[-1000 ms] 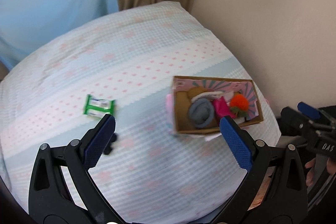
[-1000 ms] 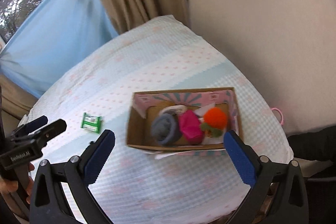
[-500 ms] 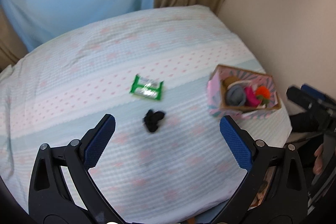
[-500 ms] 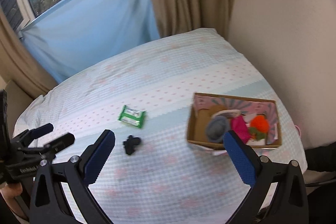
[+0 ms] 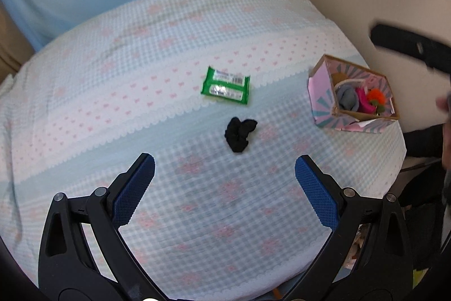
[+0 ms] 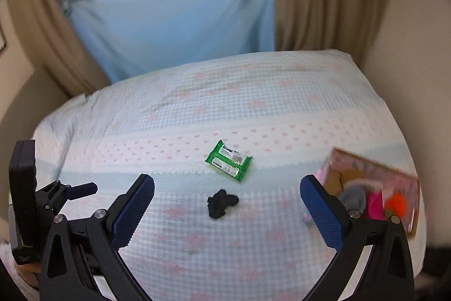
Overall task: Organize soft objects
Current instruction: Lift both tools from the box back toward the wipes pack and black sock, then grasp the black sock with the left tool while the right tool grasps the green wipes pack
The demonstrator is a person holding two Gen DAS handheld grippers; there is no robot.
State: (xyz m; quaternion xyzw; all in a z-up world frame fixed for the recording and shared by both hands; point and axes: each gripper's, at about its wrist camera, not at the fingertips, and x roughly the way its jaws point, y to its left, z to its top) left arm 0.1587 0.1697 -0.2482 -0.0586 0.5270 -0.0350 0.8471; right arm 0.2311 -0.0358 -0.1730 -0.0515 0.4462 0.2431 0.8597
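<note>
A black scrunchie [image 5: 240, 134] [image 6: 222, 202] lies on the checked bedspread, with a green wipes packet [image 5: 226, 85] [image 6: 228, 160] just beyond it. To the right stands a pink cardboard box [image 5: 321, 95] [image 6: 413, 205] that holds a grey sock, a pink item and an orange pompom. My left gripper [image 5: 225, 188] hangs open above the bed, a little short of the scrunchie. My right gripper [image 6: 227, 205] is open too, with the scrunchie framed between its fingers but farther off. Neither holds anything.
The bed [image 5: 141, 75] has a beige wall on its right and curtains plus a blue sheet [image 6: 174, 19] behind. In the right wrist view the left gripper's body [image 6: 42, 205] shows at the left edge. The right gripper's dark blur [image 5: 408, 47] crosses the left wrist view.
Both views have swung left, away from the box. The scrunchie and green packet now sit near the centre and the box has slid to the right. Both grippers stayed open.
</note>
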